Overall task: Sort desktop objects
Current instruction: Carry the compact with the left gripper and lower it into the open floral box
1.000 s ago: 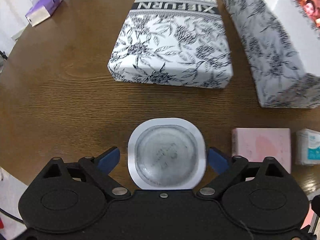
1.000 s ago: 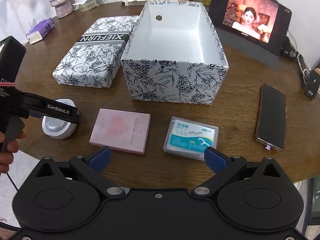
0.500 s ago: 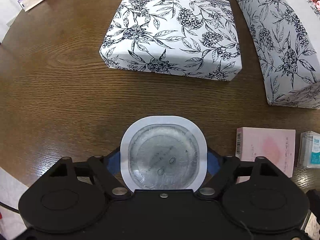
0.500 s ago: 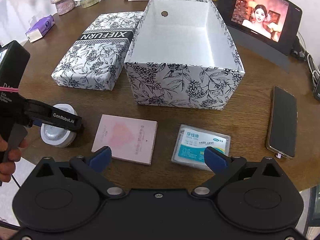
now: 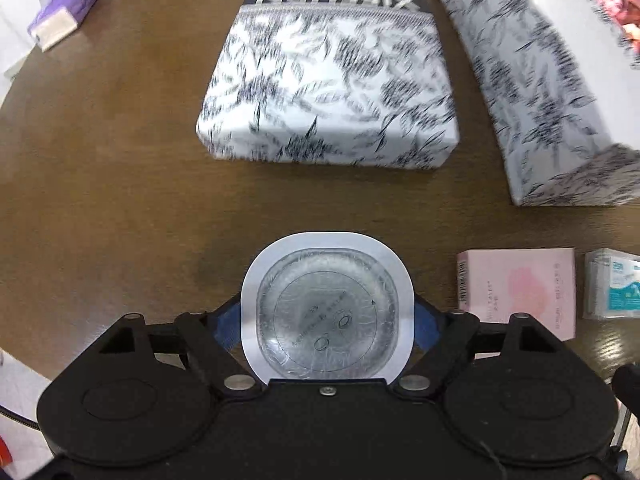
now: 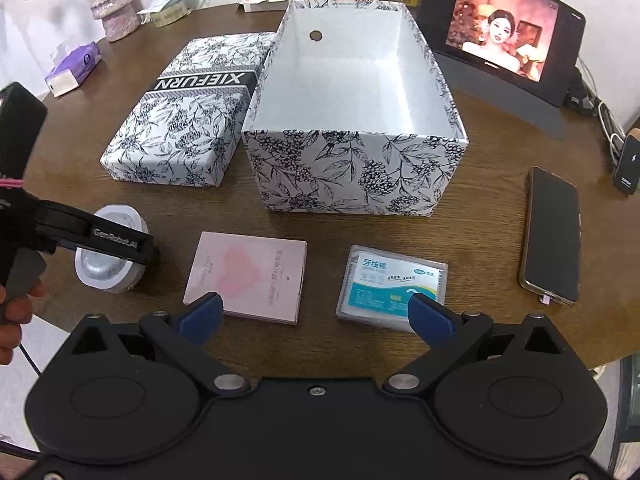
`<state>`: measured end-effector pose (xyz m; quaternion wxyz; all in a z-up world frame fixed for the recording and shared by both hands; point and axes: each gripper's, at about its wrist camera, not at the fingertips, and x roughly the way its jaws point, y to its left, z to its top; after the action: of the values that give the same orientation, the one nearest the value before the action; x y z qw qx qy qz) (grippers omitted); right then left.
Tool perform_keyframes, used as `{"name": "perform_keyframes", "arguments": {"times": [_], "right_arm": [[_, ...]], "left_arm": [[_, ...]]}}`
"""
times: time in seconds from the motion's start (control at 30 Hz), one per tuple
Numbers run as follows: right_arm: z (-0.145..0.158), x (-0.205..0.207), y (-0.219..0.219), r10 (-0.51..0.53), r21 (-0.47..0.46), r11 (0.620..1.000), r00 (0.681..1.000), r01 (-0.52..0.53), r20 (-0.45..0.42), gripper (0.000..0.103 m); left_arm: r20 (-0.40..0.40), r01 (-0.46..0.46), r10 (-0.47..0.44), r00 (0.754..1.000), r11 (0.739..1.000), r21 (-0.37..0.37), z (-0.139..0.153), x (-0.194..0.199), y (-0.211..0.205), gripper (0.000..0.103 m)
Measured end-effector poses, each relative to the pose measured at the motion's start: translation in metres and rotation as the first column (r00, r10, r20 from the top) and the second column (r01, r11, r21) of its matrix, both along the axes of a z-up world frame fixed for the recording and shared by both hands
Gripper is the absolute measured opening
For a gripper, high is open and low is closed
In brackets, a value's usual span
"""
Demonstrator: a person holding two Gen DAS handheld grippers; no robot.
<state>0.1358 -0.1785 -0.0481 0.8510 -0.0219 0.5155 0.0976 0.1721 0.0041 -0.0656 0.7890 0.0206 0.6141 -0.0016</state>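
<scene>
A white rounded cup with a foil lid (image 5: 327, 304) sits between the blue pads of my left gripper (image 5: 326, 322), which is shut on it. In the right wrist view the same cup (image 6: 105, 272) is at the table's left front, with the left gripper (image 6: 132, 246) across it. My right gripper (image 6: 316, 314) is open, low over the table. Its fingertips overlap the near edges of a pink flat box (image 6: 246, 276) and a clear floss-pick box (image 6: 392, 284). Behind them stands an open floral box (image 6: 352, 184), its inside bare. Its lid (image 6: 188, 112) lies to the left.
A phone (image 6: 554, 236) lies at the right and a tablet (image 6: 504, 36) stands behind the box. A purple tissue pack (image 6: 74, 68) and a vase (image 6: 114, 4) are at the far left. A person's hand (image 6: 16, 316) holds the left gripper near the table edge.
The left fingers have closed on the cup, and the left view is now blurred by motion. The right gripper has moved in closer over the pink box and floss box.
</scene>
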Motion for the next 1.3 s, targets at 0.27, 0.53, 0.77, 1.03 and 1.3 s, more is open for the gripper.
{"name": "perform_keyframes", "arguments": {"times": [0.27, 0.53, 0.77, 1.03, 1.3], "right_arm": [[0.019, 0.005, -0.005, -0.015, 0.020, 1.000, 0.999, 0.014, 0.051, 0.101], [0.048, 0.038, -0.007, -0.011, 0.021, 1.000, 0.994, 0.008, 0.108, 0.101], [0.062, 0.070, 0.002, -0.010, 0.000, 1.000, 0.993, 0.010, 0.115, 0.101], [0.067, 0.089, -0.005, -0.025, -0.005, 1.000, 0.995, 0.025, 0.101, 0.101], [0.068, 0.117, -0.028, 0.077, -0.030, 0.997, 0.991, -0.074, 0.112, 0.101]], "left_arm": [[0.119, 0.135, -0.134, 0.984, 0.991, 0.002, 0.053, 0.009, -0.027, 0.080], [0.255, 0.337, -0.332, 0.908, 0.941, 0.025, 0.094, 0.072, -0.059, 0.080], [0.321, 0.536, -0.517, 0.793, 0.843, 0.032, 0.129, 0.112, -0.099, 0.080], [0.313, 0.657, -0.649, 0.694, 0.748, 0.094, 0.121, 0.154, -0.159, 0.080], [0.208, 0.676, -0.693, 0.690, 0.720, 0.156, 0.075, 0.201, -0.215, 0.080]]}}
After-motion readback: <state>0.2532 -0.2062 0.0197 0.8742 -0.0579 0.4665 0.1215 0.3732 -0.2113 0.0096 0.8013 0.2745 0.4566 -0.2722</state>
